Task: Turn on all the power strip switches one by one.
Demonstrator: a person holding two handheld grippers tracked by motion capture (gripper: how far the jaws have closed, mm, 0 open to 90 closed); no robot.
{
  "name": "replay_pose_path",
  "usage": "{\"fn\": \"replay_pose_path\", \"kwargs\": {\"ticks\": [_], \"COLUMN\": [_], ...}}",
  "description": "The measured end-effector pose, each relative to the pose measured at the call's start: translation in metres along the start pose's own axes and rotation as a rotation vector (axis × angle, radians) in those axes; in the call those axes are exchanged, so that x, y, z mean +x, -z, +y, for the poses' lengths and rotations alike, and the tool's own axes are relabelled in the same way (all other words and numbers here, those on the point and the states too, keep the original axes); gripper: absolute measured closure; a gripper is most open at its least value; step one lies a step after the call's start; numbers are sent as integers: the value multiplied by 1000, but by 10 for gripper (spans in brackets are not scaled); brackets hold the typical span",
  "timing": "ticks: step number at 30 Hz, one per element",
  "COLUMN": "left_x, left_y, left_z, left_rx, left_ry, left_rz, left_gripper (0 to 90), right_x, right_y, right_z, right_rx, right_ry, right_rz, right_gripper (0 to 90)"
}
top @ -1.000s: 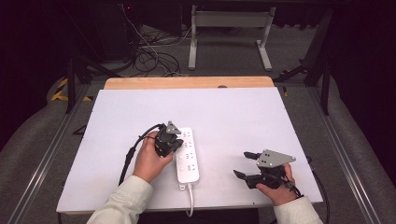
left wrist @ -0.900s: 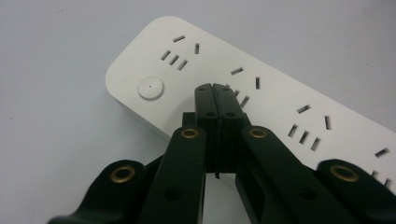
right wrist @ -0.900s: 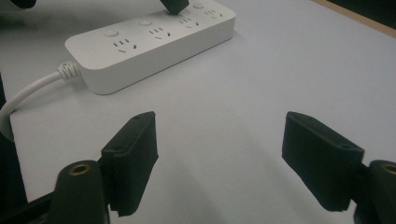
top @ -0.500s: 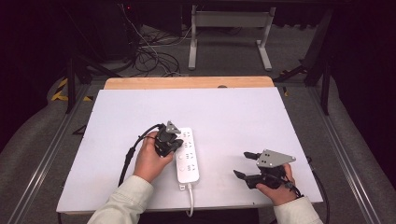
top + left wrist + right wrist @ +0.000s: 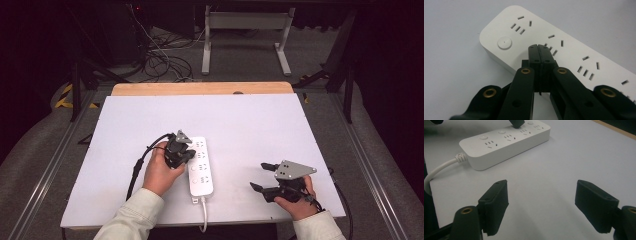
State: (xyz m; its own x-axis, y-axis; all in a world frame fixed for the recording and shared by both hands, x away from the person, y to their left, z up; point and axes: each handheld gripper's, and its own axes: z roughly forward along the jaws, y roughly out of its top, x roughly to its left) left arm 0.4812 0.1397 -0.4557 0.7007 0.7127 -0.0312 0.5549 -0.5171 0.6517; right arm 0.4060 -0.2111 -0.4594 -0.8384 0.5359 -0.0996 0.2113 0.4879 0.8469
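Note:
A white power strip (image 5: 201, 167) with several socket groups and round buttons (image 5: 504, 42) lies near the table's front middle, its cord (image 5: 203, 215) running off the front edge. My left gripper (image 5: 189, 152) is shut with nothing between its jaws. Its tips (image 5: 539, 47) point down onto the strip's (image 5: 574, 47) top face beside the second socket group; I cannot tell whether they touch it. My right gripper (image 5: 258, 175) rests low at the front right, open and empty. In its own view the jaws (image 5: 541, 197) stand wide apart over bare table, short of the strip (image 5: 506, 137).
The white table top (image 5: 240, 120) has a wooden strip (image 5: 200, 88) along its far edge. Loose cables (image 5: 160, 55) and a metal frame's legs (image 5: 245, 30) are on the floor beyond. The strip's cord (image 5: 439, 170) curls near the front edge.

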Motion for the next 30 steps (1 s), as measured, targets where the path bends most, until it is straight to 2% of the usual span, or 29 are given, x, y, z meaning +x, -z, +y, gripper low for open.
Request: {"fn": "replay_pose_path", "kwargs": {"ticks": [1,2,3,4,5,6,8,9,13,15,25,30], "left_x": [-1,-4,-4,-9,-11,-10,-3,0,4,8,17,22], "left_y": [0,0,0,2,4,7,18,24,34,34,29,24], "left_z": [0,3,3,5,5,5,10,12,18,20,25,27], "left_rx": [2,17,17,17,1,-22,-67,-80,-105,-112,-101,-90], "left_ry": [2,-17,-17,-61,-74,-66,-16,-6,7,18,10,-10], "left_rz": [-1,24,24,65,72,78,30,12,14,-4,3,2], "left_gripper": [900,900,900,900,900,900,900,900,900,900,900,900], "right_x": [0,0,0,0,-1,-1,-1,-1,-1,-1,-1,-2], "right_y": [0,0,0,0,0,1,1,1,0,1,0,0], "right_z": [0,0,0,0,0,0,0,0,0,0,-1,-1], "right_rx": [0,1,1,0,-1,0,2,2,5,4,4,5], "right_ry": [1,1,1,1,1,1,-2,0,1,0,-2,-1], "right_rz": [0,-1,-2,-3,-2,-5,-5,-5,-1,-2,-2,-2], "right_gripper": [273,274,273,273,273,273,274,274,273,274,273,273]}}
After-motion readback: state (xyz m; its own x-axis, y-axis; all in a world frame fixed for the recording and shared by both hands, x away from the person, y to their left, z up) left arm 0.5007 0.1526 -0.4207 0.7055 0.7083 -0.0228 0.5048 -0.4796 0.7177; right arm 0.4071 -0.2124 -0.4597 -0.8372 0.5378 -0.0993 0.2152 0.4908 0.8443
